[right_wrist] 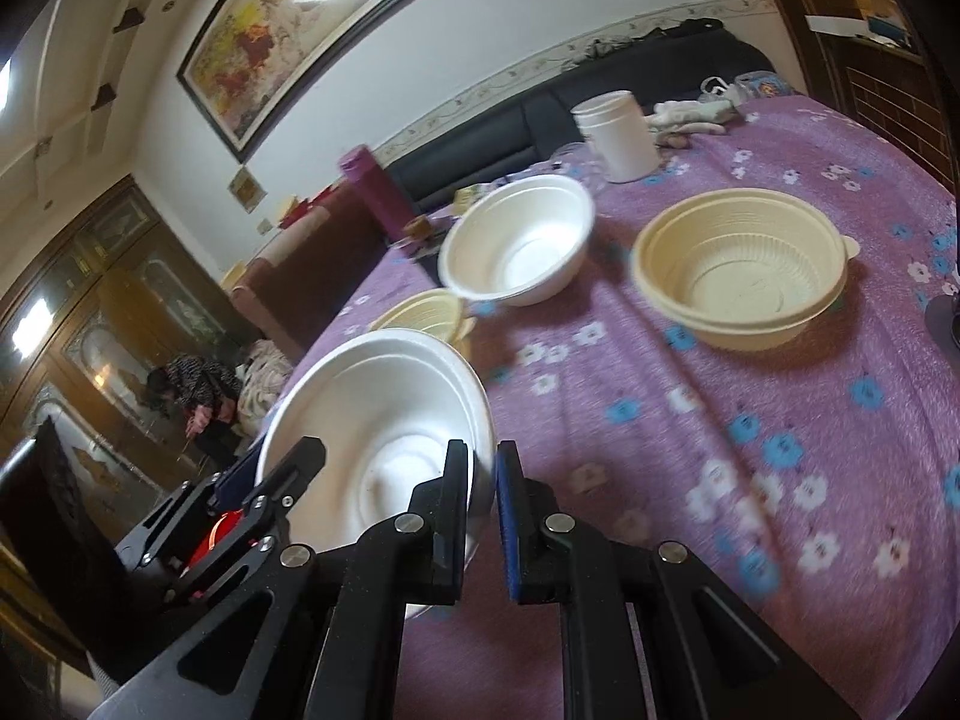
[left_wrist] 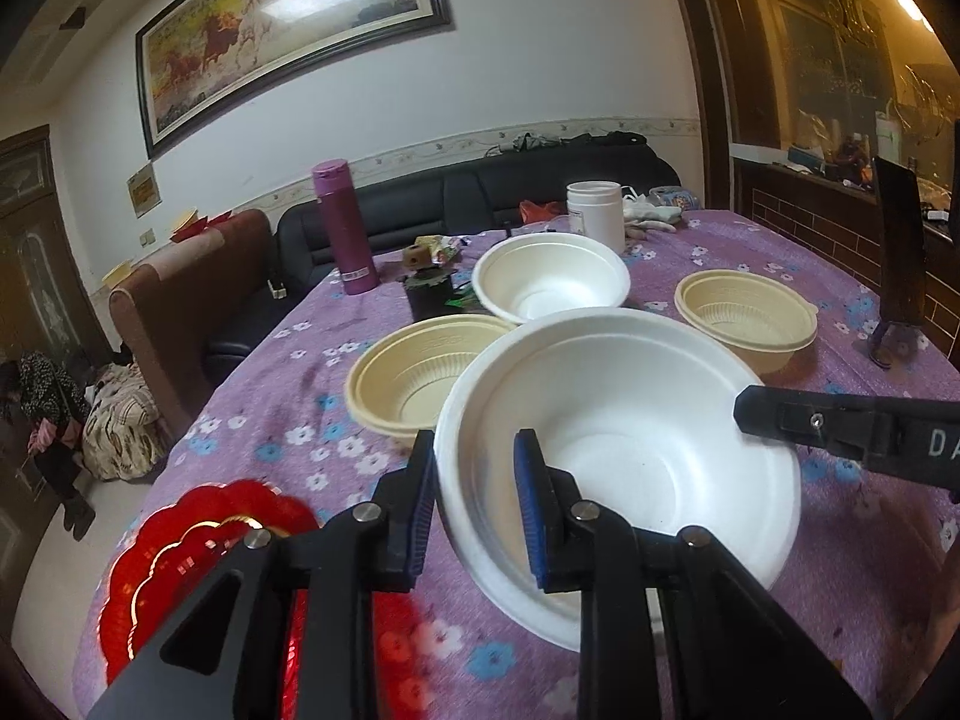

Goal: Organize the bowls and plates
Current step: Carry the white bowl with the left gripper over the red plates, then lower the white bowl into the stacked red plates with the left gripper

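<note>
My left tool (left_wrist: 474, 492) pinches the near rim of the big white bowl (left_wrist: 624, 438), which is tipped above the purple tabletop (left_wrist: 780, 252). My right tool (right_wrist: 483, 498) grips the same bowl's other rim. Another white bowl (left_wrist: 549, 276) and two yellow bowls (left_wrist: 420, 372) sit behind it.

Two white foam bowls (left_wrist: 618, 450) (left_wrist: 552, 276) and two cream ribbed bowls (left_wrist: 420, 378) (left_wrist: 747, 315) sit upright, unstacked.
</note>
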### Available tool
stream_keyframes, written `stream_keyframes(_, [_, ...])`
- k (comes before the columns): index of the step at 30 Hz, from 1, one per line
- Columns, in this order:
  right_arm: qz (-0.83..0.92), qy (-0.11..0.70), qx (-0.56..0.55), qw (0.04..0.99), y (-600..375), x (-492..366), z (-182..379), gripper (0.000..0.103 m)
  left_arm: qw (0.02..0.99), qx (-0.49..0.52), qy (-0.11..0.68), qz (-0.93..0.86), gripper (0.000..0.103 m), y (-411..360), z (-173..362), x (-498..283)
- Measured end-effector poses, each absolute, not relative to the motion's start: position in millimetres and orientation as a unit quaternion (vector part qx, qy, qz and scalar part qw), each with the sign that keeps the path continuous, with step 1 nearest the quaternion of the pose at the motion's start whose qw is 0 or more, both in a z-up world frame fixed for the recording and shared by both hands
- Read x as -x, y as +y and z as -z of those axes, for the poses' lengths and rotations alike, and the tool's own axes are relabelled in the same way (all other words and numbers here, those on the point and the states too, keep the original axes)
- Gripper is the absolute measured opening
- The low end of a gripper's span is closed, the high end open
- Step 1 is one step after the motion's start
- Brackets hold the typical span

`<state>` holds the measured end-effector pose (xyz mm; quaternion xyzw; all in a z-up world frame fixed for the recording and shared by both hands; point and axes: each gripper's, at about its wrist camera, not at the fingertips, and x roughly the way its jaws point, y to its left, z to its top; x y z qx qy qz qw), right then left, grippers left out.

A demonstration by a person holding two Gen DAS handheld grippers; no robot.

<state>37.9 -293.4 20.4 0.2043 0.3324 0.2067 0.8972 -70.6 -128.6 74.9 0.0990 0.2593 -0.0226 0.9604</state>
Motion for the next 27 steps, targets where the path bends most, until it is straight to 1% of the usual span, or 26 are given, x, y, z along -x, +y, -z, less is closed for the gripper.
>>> stream_keyframes(9, [-0.254, 0.327, -0.174, 0.893, -245.2, -17.4, -41.6, 0.011, 0.966, -0.069, 0.250, -0.010, 0.024, -76.5, -87.4, 104.4])
stream_keyframes(16, [-0.291, 0.347, -0.148, 0.879, -199.0, -20.3, -40.9, 0.011, 0.966, -0.044, 0.250, -0.048, 0.026, -32.2, -91.2, 116.6])
stream_keyframes(27, [-0.339, 0.387, -0.118, 0.849, -123.1, -38.2, -29.5, 0.012, 0.957, -0.005, 0.271, -0.103, 0.027, 32.8, -80.6, 124.1])
